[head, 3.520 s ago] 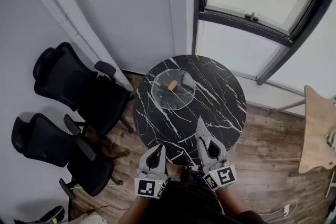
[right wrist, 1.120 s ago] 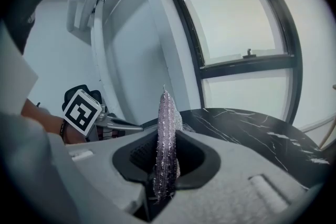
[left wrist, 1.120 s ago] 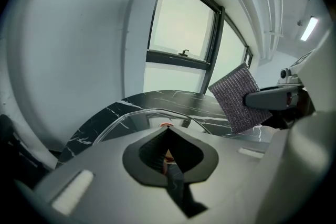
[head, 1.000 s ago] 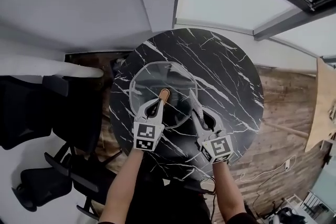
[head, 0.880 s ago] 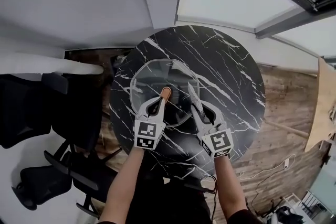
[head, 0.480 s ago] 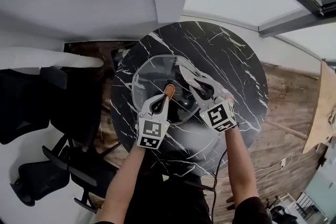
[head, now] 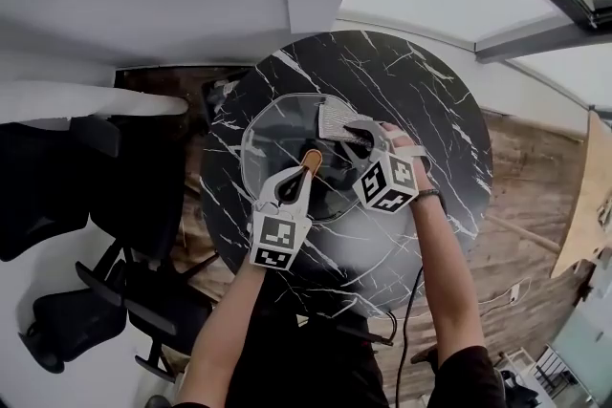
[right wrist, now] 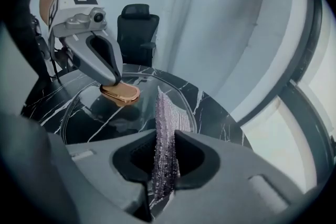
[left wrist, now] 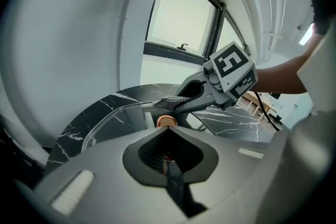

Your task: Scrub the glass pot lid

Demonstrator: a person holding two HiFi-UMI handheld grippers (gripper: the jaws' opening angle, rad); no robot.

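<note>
Right tool (head: 350, 131) has brought cloth (head: 331, 118) over lid (head: 269, 135).

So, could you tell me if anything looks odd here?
Nothing stands out: the round glass pot lid lies whole on the black marble table, the left gripper holds its tan knob, and the right gripper holds a silvery mesh cloth.

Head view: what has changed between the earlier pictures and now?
Both grippers left the near edge of the table. The left gripper now grips the lid knob; the right gripper, clamping a mesh scrubbing cloth, moved forward across the glass lid. The lid kept its place.
</note>
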